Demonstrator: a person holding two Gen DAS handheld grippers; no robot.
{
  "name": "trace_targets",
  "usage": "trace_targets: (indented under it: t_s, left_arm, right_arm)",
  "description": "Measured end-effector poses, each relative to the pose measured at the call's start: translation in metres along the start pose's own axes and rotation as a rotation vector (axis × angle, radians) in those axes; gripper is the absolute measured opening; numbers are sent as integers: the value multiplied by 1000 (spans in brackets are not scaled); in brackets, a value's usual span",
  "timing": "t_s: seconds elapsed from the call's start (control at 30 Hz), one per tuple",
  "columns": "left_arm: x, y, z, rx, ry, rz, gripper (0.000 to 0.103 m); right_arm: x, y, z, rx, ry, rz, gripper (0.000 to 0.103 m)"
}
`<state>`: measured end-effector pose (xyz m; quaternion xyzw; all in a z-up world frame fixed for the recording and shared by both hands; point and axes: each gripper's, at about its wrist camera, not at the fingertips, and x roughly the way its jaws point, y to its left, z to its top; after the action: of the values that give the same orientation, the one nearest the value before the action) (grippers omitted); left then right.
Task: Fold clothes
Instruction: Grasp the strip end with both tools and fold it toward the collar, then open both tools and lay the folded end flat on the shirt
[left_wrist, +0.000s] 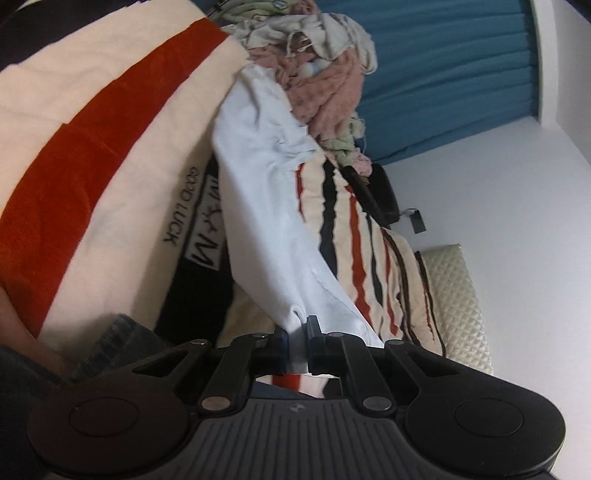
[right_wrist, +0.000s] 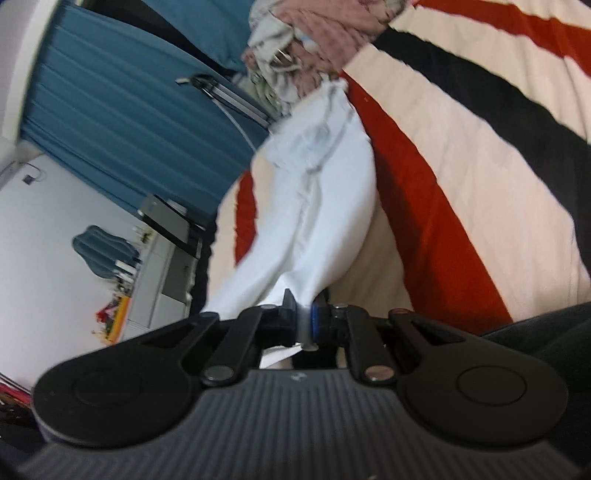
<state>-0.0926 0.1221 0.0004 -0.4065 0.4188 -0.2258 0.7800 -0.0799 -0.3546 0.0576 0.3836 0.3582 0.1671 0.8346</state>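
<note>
A pale blue garment (left_wrist: 258, 177) stretches from my left gripper (left_wrist: 296, 341) up toward a pile of clothes. The left gripper is shut on a bunched edge of it. In the right wrist view the same pale blue garment (right_wrist: 321, 206) hangs taut from my right gripper (right_wrist: 303, 314), which is shut on another edge. Both views are tilted. The garment lies over a bed cover with cream, red and black stripes (left_wrist: 92, 140), also in the right wrist view (right_wrist: 461, 155).
A heap of unfolded clothes, pink, grey and green (left_wrist: 325, 74), sits at the far end of the bed (right_wrist: 306, 40). Blue curtains (left_wrist: 443, 74) hang behind. A quilted cream headboard (left_wrist: 454, 291) and white wall are at the right. A desk with clutter (right_wrist: 162, 273) stands at the left.
</note>
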Motion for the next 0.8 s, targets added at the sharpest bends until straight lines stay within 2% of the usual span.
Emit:
trace_targets:
  t_s: [0.1, 0.23, 0.33, 0.5, 0.67, 0.8]
  left_arm:
    - [-18, -8, 3, 9, -2, -1, 9]
    - [-19, -20, 23, 21, -9, 20, 9]
    - [4, -31, 52, 40, -28, 61, 9]
    - [38, -43, 101, 74, -128, 104, 10]
    - [90, -47, 145, 200, -253, 163, 10]
    - [138, -40, 174, 316, -311, 252, 10]
  right_arm:
    - [-12, 6, 6, 12, -12, 23, 10]
    - [4, 16, 25, 28, -27, 6, 10]
    - [31, 19, 47, 53, -49, -15, 10]
    - [88, 21, 86, 17, -99, -30, 10]
    - [154, 19, 113, -132, -171, -86, 10]
    - [207, 0, 136, -183, -200, -92, 10]
